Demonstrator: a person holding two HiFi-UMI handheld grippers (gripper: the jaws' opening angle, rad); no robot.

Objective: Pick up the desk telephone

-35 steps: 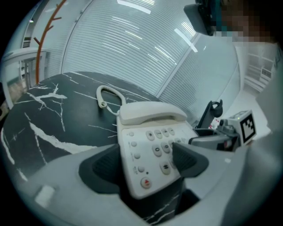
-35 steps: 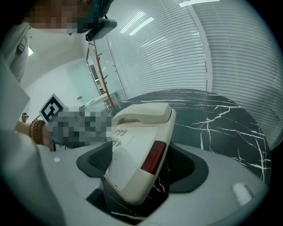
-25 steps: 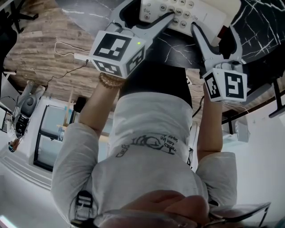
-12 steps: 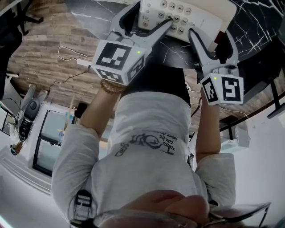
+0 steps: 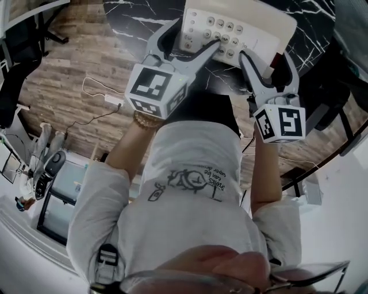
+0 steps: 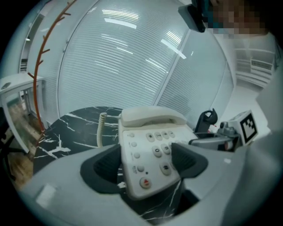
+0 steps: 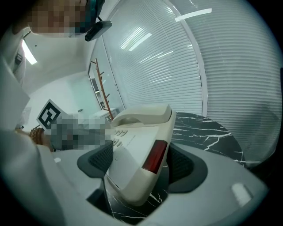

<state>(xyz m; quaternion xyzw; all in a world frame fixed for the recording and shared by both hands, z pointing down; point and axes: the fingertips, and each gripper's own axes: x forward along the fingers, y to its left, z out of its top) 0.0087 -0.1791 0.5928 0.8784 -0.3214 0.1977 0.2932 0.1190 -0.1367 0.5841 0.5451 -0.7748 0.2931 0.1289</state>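
Clamping the desk telephone (image 5: pixel 253 26) at its near end: left gripper (image 6: pixel 146 163) pinches the keypad corner, right gripper (image 7: pixel 141 161) pinches the other corner. Telephone sits tilted over the black marble table (image 5: pixel 138 17).

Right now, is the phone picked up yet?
Nearly. Done: both hand-held grippers are at the telephone. In hand: the left hand-held gripper is shut on its keypad corner, the right hand-held gripper on the other front corner, and the near end looks tipped up. Left: lifting it clear of the table; I can't tell whether the back end is off.
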